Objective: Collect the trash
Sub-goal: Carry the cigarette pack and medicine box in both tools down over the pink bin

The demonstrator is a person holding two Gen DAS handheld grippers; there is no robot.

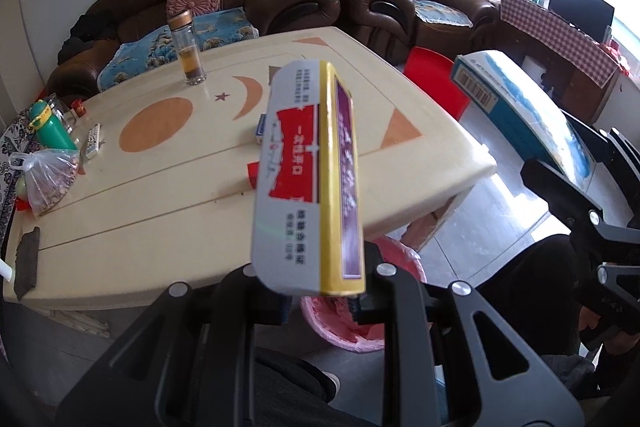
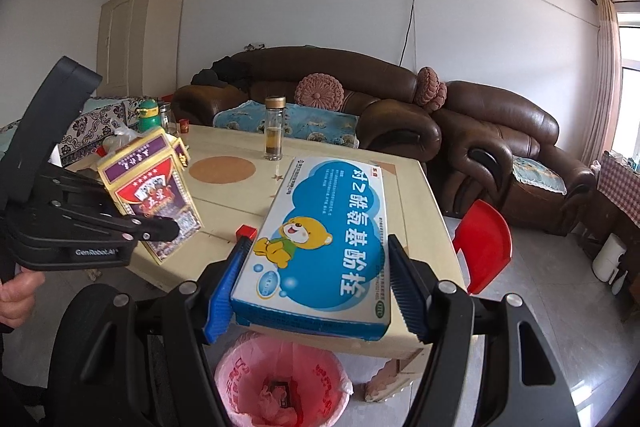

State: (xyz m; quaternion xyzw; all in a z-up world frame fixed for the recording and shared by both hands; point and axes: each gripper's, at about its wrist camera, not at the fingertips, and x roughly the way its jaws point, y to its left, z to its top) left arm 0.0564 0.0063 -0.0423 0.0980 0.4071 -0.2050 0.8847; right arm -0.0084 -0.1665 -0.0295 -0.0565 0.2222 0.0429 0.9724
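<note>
My left gripper (image 1: pixel 320 301) is shut on the lower end of a long gold, white and red carton (image 1: pixel 308 179), held edge-up over the table's near edge. In the right wrist view the same carton (image 2: pixel 148 187) hangs at the left in the left gripper (image 2: pixel 160 227). My right gripper (image 2: pixel 318 291) has its blue pads (image 2: pixel 228 283) pressed on both sides of a blue and white medicine box with a yellow bear (image 2: pixel 320 239). A pink-lined trash bin (image 2: pixel 280 383) stands on the floor just below both boxes, with some scraps inside.
The cream table (image 1: pixel 160 195) carries a glass bottle (image 1: pixel 190 51), a green bottle (image 1: pixel 50 125), a plastic bag (image 1: pixel 46 183), a remote (image 1: pixel 93 141) and a small red box (image 2: pixel 246 231). A red stool (image 2: pixel 484 247) stands to the right; brown sofas (image 2: pixel 500 147) sit behind.
</note>
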